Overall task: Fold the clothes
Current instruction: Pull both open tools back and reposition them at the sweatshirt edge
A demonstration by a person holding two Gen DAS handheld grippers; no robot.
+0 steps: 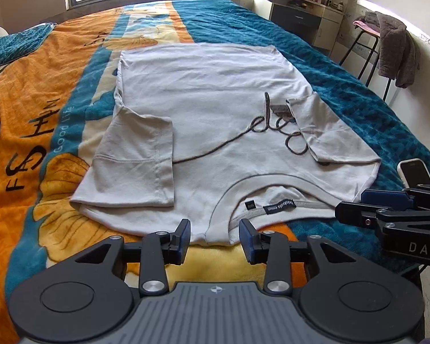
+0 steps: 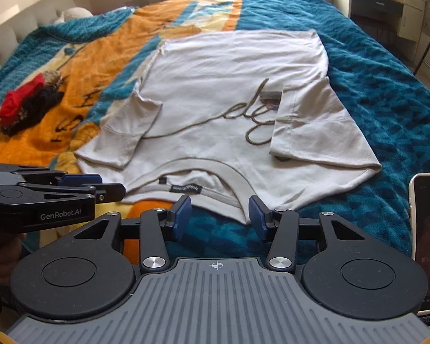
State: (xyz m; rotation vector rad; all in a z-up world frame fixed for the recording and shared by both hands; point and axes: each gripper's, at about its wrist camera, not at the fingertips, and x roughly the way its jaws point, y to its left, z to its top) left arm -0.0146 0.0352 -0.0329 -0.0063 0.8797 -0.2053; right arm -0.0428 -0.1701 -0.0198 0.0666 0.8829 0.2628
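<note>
A white T-shirt with dark script lettering lies flat on the bed, collar nearest me, both short sleeves folded inward over the body. It also shows in the right wrist view. My left gripper is open and empty, its blue pads either side of the near collar edge, left shoulder side. My right gripper is open and empty, just in front of the collar's right side. Each gripper shows from the side in the other's view: the right gripper, the left gripper.
The bed carries an orange and teal blanket. A phone lies at the right bed edge. A pile of red and dark clothes sits on the left. A stool with a grey garment and a cabinet stand to the right.
</note>
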